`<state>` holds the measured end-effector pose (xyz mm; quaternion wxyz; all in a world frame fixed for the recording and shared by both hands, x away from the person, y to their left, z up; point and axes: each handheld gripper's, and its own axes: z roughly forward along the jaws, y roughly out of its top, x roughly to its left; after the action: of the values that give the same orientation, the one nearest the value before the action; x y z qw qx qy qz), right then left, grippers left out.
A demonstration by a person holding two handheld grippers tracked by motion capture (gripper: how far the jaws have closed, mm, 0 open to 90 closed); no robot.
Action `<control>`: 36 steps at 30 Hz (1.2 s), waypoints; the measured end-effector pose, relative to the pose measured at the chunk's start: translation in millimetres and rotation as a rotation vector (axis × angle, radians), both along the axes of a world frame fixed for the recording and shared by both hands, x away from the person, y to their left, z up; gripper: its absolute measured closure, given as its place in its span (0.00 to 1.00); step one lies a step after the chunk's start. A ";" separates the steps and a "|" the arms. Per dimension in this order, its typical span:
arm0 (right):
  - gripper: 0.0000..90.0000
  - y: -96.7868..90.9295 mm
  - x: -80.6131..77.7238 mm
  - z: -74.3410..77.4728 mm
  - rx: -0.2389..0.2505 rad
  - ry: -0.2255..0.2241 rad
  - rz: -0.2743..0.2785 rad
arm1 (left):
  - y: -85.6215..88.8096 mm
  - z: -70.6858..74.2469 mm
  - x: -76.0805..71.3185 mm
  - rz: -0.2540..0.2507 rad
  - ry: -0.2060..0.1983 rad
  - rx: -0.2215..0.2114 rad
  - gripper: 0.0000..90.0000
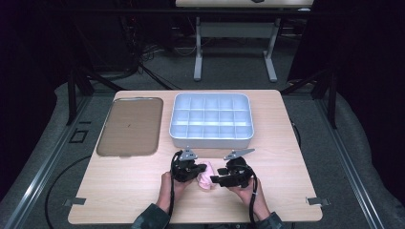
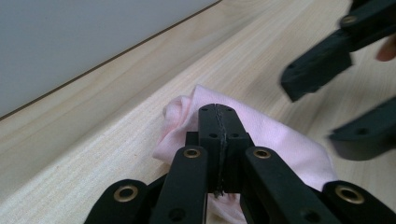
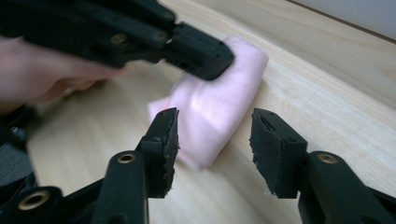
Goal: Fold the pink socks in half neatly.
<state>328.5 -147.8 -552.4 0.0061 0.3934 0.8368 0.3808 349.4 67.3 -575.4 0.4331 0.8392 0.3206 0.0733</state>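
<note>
Pinching the pink cloth (image 2: 280, 140), left claw (image 2: 218, 112) pressed together; right claw (image 3: 212, 140) spread.

Pink cloth (image 1: 206, 177), folded and rumpled, on table's (image 1: 119, 186) near edge, between hands.

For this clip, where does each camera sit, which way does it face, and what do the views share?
High view: above the person's side, looking forward and down on the table; forearms and both hands show.
Left gripper view: on the left gripper, jaws together over the pink cloth.
Right gripper view: on the right gripper, jaws apart, facing the cloth.
All three share the cloth.
</note>
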 end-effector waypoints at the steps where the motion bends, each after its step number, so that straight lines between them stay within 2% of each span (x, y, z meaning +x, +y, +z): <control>1: 0.56 0.0 0.0 0.0 0.000 0.000 0.000 | 0.0 0.0 0.0 0.000 0.000 0.000 1.00; 4: 0.48 17.4 8.9 -5.4 -0.035 0.026 -0.030 | 1.2 -1.3 -0.4 -0.002 0.001 -0.016 1.00; 7: 0.45 23.9 9.4 -8.7 -0.051 0.028 -0.039 | 2.1 -1.8 -1.0 0.001 0.001 -0.021 1.00; 8: 0.42 27.4 9.4 -9.8 -0.080 0.023 -0.063 | 2.9 -2.4 -1.7 0.004 -0.008 -0.019 1.00; 11: 0.41 30.9 9.9 -9.7 -0.092 0.009 -0.078 | 3.3 -3.1 -1.5 0.002 -0.010 -0.028 1.00; 16: 0.40 33.0 11.9 -12.2 -0.092 0.018 -0.074 | 4.1 -4.5 -2.5 0.007 -0.013 -0.039 1.00; 19: 0.40 32.6 11.1 -10.8 -0.077 0.000 -0.081 | 3.6 -4.2 -2.9 0.013 -0.018 -0.031 1.00; 20: 0.43 33.7 10.6 -11.1 -0.062 0.001 -0.080 | 3.8 -4.3 -2.6 0.008 -0.010 -0.038 1.00; 23: 0.46 35.6 11.5 -13.3 -0.071 0.012 -0.074 | 4.3 -4.4 -2.1 0.008 -0.007 -0.042 1.00; 26: 0.50 37.0 12.8 -17.6 -0.059 0.024 -0.074 | 4.7 -3.9 -1.9 0.006 -0.004 -0.039 1.00; 30: 0.54 38.1 13.2 -16.8 -0.078 0.032 -0.049 | 6.5 -2.9 -0.5 -0.003 -0.001 -0.038 1.00; 31: 0.55 38.0 15.2 -13.2 -0.117 0.062 -0.029 | 9.0 -2.3 1.4 -0.006 -0.003 -0.043 0.98; 32: 0.55 38.0 15.2 -13.2 -0.117 0.062 -0.029 | 9.0 -2.3 1.4 -0.006 -0.003 -0.043 0.95; 33: 0.55 40.9 15.4 -14.9 -0.091 0.055 -0.046 | 10.7 -1.3 2.1 -0.001 -0.001 -0.045 0.95; 34: 0.57 42.3 16.7 -14.0 -0.101 0.064 -0.037 | 15.4 2.1 3.0 0.020 -0.005 -0.046 0.86; 36: 0.60 43.0 17.4 -14.1 -0.098 0.068 -0.028 | 18.1 4.2 2.7 0.038 -0.010 -0.043 0.80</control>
<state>345.9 -104.7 -566.5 0.0021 0.4169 0.8485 0.3259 352.1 85.4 -571.2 0.4511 0.8232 0.3357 0.0788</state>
